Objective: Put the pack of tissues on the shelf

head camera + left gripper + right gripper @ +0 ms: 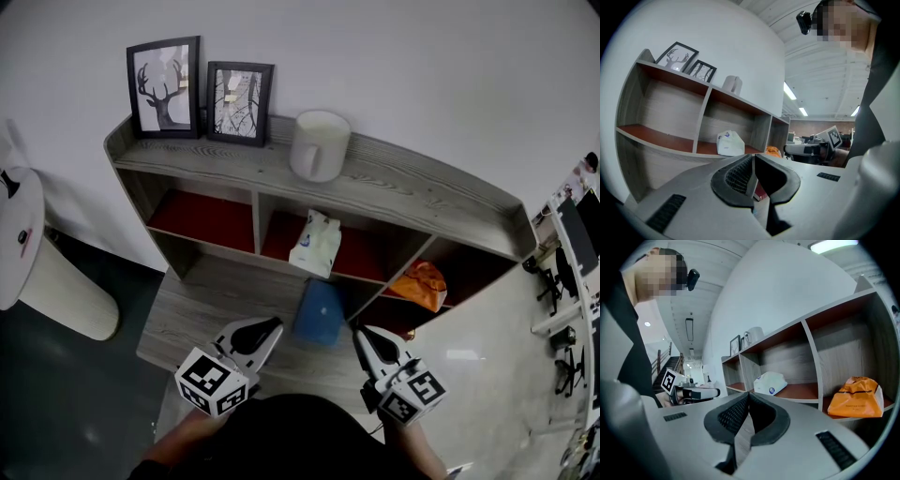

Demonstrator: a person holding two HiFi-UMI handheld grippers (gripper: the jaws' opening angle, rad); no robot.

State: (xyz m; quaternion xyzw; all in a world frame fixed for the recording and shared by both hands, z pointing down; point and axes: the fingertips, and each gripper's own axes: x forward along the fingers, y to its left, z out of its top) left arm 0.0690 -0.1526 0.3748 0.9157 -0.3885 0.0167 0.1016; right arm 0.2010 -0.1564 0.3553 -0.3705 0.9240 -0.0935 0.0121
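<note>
on the shelf [422,187], in its middle compartment, sits the pack of tissues [316,244]; your left gripper [270,329] and right gripper [360,338] are both clenched, empty, well apart from it.

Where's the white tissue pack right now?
The white tissue pack sits in the middle compartment of the shelf, centre of the head view, left of the orange bag.
</note>
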